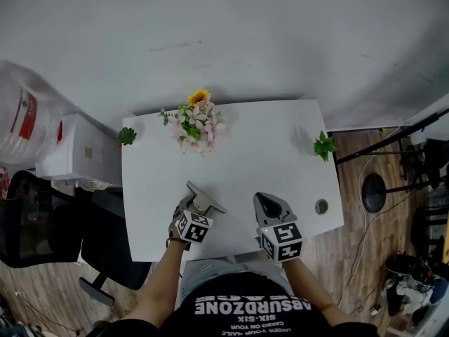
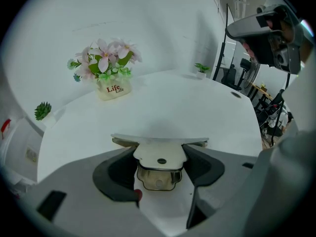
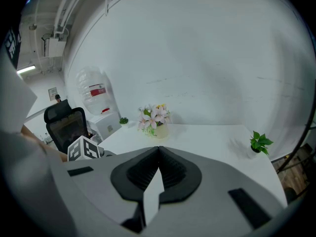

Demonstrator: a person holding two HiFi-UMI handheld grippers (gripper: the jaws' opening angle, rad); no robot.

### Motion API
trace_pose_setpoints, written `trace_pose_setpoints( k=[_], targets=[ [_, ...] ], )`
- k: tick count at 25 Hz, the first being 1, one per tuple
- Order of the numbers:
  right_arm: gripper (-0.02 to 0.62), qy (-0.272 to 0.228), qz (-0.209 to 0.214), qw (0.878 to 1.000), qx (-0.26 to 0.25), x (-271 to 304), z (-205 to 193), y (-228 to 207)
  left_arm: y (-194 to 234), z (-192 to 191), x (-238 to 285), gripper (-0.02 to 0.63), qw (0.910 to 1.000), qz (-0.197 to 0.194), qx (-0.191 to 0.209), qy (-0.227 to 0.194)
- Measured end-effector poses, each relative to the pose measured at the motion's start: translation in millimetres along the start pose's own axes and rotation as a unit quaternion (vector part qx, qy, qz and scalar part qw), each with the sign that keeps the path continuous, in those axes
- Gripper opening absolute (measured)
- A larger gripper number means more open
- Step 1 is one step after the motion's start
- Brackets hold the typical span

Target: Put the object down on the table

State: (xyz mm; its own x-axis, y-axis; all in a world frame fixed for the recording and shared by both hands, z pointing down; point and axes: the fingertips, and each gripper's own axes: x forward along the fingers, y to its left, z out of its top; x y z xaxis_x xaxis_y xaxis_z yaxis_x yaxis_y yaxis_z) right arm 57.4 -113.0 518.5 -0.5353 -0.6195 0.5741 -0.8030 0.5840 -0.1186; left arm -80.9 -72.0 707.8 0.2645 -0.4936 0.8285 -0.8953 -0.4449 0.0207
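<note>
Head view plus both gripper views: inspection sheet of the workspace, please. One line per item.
Surface: white table, mostly bare, one round cable hole near its right edge.
Job's things: flat wide-bladed tool, held over the table's near part; whether it touches the table cannot be told.
Clutter: flower pot at the far edge; small green plant at the far left corner, another at the right.
Grippers: left gripper closed on the tool; right gripper jaws together, nothing between them.
Cables: thin lead on the floor right of the table.
Surroundings: water bottle, office chair, wood floor, black stands.
</note>
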Motion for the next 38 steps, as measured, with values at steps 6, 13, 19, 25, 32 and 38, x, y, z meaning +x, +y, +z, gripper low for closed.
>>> trace_pose_setpoints(
  k=[6, 13, 19, 25, 32, 38],
  targets=[
    [-0.002, -0.001, 0.005, 1.000, -0.002, -0.4, -1.1, 0.8, -0.5, -2.0, 1.7, 0.293, 1.0000, -0.002, -0.006, 0.004],
    [-0.002, -0.001, 0.009, 1.000, -0.004, -2.8, -2.7, 3.6, -1.3, -6.5, 2.7, 0.293, 0.9998, -0.006, -0.012, 0.015],
    [-0.002, -0.001, 0.010, 1.000, -0.006, -5.7, -4.3, 4.4, -1.7, -9.3, 4.0, 0.293, 0.9994, -0.010, -0.016, 0.030],
    [-0.002, 0.000, 0.019, 1.000, -0.011, -7.4, -6.3, 7.1, -2.9, -10.0, 7.9, 0.293, 0.9976, -0.023, -0.020, 0.062],
    [-0.002, -0.006, 0.032, 0.999, -0.018, -10.1, -4.2, 12.8, -9.1, -6.1, -0.7, 0.304, 0.9952, -0.036, -0.029, 0.086],
    [-0.002, -0.010, 0.036, 0.999, -0.019, -14.5, -5.8, 12.2, -3.7, 4.4, -17.7, 0.304, 0.9971, -0.016, -0.057, 0.047]
  ],
)
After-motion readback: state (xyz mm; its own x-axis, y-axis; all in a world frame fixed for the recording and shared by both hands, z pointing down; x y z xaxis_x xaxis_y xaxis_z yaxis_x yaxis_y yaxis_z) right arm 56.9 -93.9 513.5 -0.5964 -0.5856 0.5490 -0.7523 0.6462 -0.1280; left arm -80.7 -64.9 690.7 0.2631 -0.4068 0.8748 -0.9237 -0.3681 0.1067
